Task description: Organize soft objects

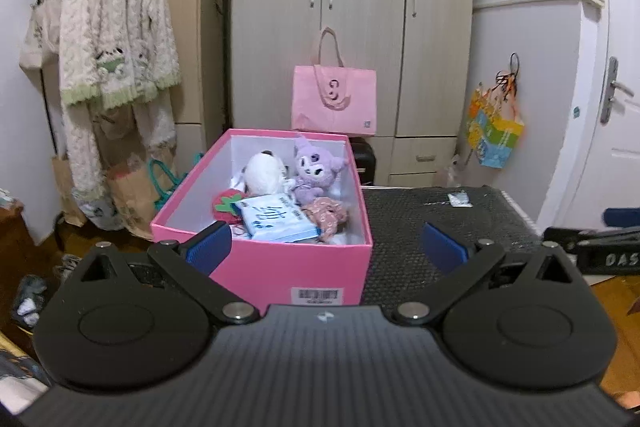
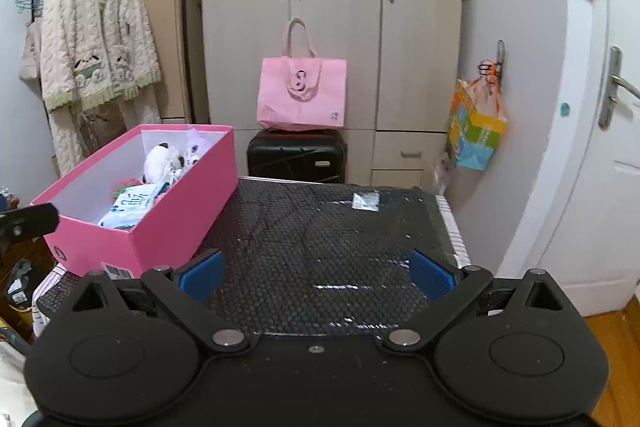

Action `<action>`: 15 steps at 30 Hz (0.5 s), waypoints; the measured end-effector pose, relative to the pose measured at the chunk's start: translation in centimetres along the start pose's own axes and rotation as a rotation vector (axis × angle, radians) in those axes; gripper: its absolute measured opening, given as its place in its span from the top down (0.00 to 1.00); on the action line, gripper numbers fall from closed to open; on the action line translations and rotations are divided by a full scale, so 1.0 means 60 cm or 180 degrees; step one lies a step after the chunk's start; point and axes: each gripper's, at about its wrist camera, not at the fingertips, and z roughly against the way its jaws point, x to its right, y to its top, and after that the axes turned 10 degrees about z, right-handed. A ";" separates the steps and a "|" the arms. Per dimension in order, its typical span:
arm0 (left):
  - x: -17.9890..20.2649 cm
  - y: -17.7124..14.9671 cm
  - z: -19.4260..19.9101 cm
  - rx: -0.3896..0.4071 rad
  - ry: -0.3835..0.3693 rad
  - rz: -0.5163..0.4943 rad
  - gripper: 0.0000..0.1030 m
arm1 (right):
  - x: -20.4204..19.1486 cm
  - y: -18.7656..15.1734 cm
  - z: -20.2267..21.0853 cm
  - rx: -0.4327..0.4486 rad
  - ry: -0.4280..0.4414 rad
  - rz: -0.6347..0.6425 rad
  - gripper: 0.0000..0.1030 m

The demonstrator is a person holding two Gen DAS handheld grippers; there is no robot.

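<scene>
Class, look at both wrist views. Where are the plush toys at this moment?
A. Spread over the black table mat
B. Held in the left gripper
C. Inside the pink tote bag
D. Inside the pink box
D: the purple plush and the white plush lie inside the pink box, while both grippers are open and hold nothing.

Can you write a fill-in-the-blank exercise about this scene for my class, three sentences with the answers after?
1. The purple plush sits inside the ____ box.
2. Both the left gripper and the right gripper hold ____.
3. The pink tote bag rests on a black ____.

Answers: pink; nothing; suitcase
</scene>
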 end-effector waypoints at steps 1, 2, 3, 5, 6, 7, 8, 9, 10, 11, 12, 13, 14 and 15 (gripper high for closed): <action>0.002 -0.002 0.002 0.0017 0.0034 -0.0028 0.00 | 0.002 -0.002 0.004 0.0015 -0.0039 -0.0023 0.02; 0.004 -0.003 0.002 0.0021 0.0068 -0.0035 0.00 | 0.003 -0.004 0.007 0.0024 -0.0075 -0.0050 0.02; 0.004 -0.005 0.001 0.0020 0.0093 -0.0026 0.00 | 0.004 -0.006 0.010 0.0026 -0.0098 -0.0074 0.02; 0.005 -0.010 -0.004 0.0007 0.0131 -0.0005 0.00 | 0.006 -0.011 0.015 0.0038 -0.0093 -0.0098 0.02; 0.006 -0.012 -0.008 -0.0013 0.0158 -0.0002 0.00 | 0.006 -0.012 0.017 0.0049 -0.0068 -0.0105 0.02; 0.006 -0.014 -0.012 -0.0026 0.0185 -0.0001 0.00 | 0.006 -0.013 0.020 0.0057 -0.0040 -0.0112 0.02; 0.007 -0.016 -0.017 -0.0038 0.0218 -0.0006 0.00 | 0.005 -0.015 0.022 0.0052 -0.0014 -0.0116 0.02; 0.008 -0.018 -0.021 -0.0043 0.0246 -0.0011 0.00 | 0.003 -0.015 0.023 0.0049 0.0005 -0.0102 0.02; 0.008 -0.021 -0.024 -0.0042 0.0275 -0.0013 0.00 | -0.001 -0.015 0.024 0.0053 0.0011 -0.0068 0.02; 0.010 -0.024 -0.027 -0.0041 0.0306 -0.0019 0.00 | -0.005 -0.016 0.026 0.0063 -0.0004 -0.0027 0.02; 0.010 -0.027 -0.028 -0.0040 0.0327 -0.0029 0.00 | -0.009 -0.016 0.028 0.0078 -0.0025 0.0009 0.02; 0.011 -0.029 -0.029 -0.0038 0.0345 -0.0048 0.00 | -0.012 -0.016 0.030 0.0098 -0.0051 0.0042 0.02; 0.012 -0.031 -0.029 -0.0025 0.0358 -0.0068 0.00 | -0.015 -0.015 0.032 0.0117 -0.0073 0.0067 0.02; 0.014 -0.033 -0.028 -0.0011 0.0374 -0.0092 0.00 | -0.018 -0.015 0.033 0.0137 -0.0088 0.0088 0.02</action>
